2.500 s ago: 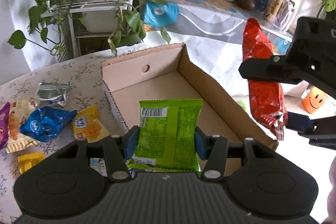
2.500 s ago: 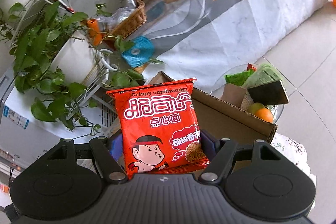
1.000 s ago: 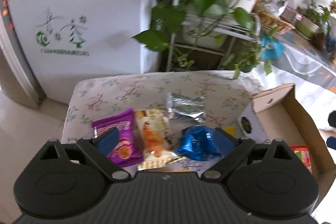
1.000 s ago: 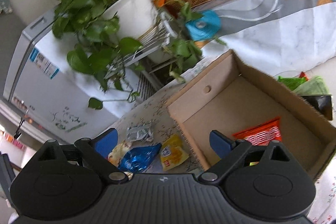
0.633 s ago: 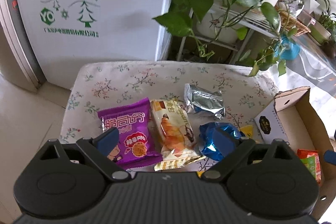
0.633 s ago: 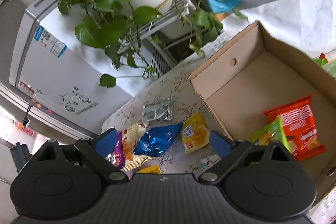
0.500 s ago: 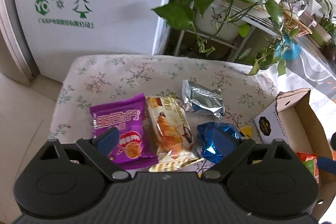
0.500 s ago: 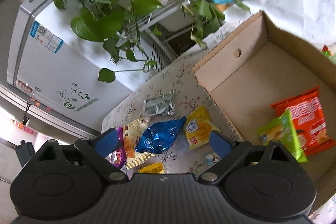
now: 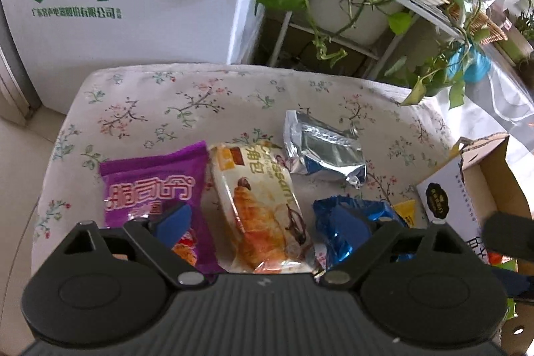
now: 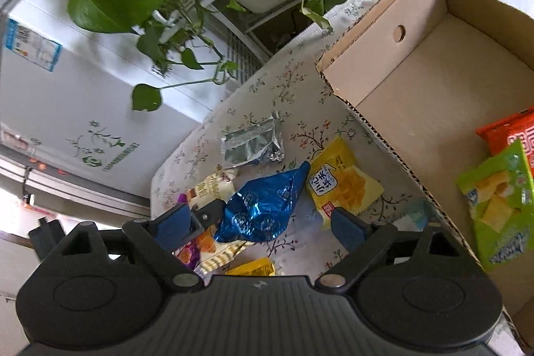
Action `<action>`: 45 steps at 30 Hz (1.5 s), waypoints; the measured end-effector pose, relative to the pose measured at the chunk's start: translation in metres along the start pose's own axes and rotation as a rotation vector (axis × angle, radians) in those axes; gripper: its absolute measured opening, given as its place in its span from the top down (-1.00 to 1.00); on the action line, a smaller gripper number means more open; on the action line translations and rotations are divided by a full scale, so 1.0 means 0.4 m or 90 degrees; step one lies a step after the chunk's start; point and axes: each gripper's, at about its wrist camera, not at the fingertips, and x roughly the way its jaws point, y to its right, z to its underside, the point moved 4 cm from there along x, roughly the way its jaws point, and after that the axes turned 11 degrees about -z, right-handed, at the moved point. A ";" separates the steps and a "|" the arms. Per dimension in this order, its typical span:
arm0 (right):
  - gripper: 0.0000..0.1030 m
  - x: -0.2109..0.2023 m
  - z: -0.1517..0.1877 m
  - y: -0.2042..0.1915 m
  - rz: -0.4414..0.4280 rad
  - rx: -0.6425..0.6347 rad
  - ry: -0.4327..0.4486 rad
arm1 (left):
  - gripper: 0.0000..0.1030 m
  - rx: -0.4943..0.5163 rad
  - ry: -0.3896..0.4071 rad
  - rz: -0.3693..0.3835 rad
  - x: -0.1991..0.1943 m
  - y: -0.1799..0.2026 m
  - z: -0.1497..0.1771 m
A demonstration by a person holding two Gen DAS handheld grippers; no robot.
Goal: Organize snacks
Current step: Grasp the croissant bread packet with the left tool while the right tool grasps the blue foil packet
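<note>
Croissant packet (image 9: 263,206) nearer left claw (image 9: 267,219), both claws closing, empty

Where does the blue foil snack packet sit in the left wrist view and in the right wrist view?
Left wrist: blue foil packet lower right of centre, partly behind the gripper's right finger.
Right wrist: blue foil packet lower centre, between the two fingers.
Shared landmark: silver foil packet lies just beyond it on the floral tablecloth.
</note>
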 end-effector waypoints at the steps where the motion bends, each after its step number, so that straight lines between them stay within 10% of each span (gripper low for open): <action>1: -0.82 0.014 -0.003 0.004 0.009 0.005 -0.001 | -0.79 -0.002 -0.005 0.002 0.007 0.001 0.002; 16: -0.73 0.160 -0.012 0.036 0.065 0.026 -0.041 | -0.80 0.029 -0.018 -0.034 0.065 0.002 0.020; 24: -0.50 0.182 0.001 0.043 0.076 0.020 -0.062 | -0.45 0.102 -0.019 -0.064 0.057 -0.023 0.050; 45: -0.59 0.235 0.069 0.007 0.101 -0.073 -0.125 | -0.71 0.180 -0.011 -0.052 0.060 -0.048 0.062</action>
